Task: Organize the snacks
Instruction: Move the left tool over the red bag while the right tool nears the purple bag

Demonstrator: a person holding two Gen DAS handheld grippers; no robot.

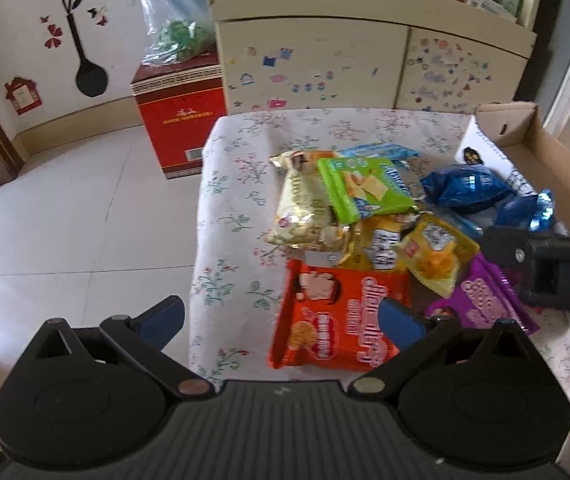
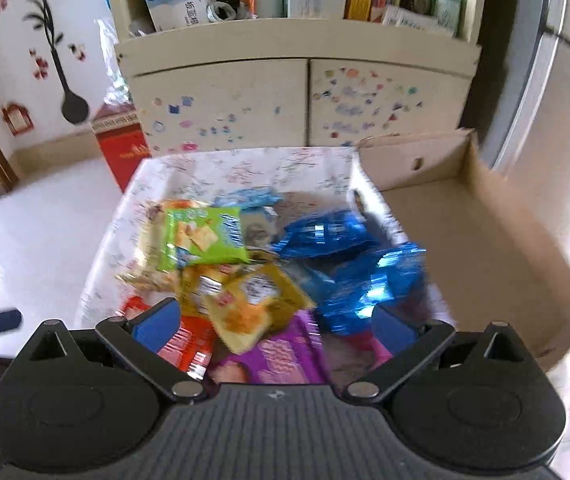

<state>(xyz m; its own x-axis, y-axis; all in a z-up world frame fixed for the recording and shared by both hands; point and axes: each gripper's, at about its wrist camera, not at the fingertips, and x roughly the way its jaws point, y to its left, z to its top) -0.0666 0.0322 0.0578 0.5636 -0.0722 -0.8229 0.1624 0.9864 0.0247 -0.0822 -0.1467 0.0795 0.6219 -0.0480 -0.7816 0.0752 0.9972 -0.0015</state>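
A pile of snack packets lies on a floral-cloth table (image 1: 237, 184): an orange packet (image 1: 337, 320), a green packet (image 1: 365, 188), a cream packet (image 1: 305, 208), yellow packets (image 1: 433, 256), a purple packet (image 1: 481, 300) and blue foil packets (image 1: 465, 188). My left gripper (image 1: 281, 320) is open and empty, over the table's near left part by the orange packet. My right gripper (image 2: 273, 320) is open and empty above the purple packet (image 2: 281, 352) and yellow packet (image 2: 253, 304); its body shows in the left wrist view (image 1: 557, 268). A blue foil packet (image 2: 369, 284) lies by its right finger.
An open cardboard box (image 2: 465, 240) sits on the table right of the pile. A cream cabinet (image 2: 293, 96) with stickers stands behind the table. A red box (image 1: 183, 120) with a plastic bag (image 1: 177, 20) on top stands on the tiled floor at the left.
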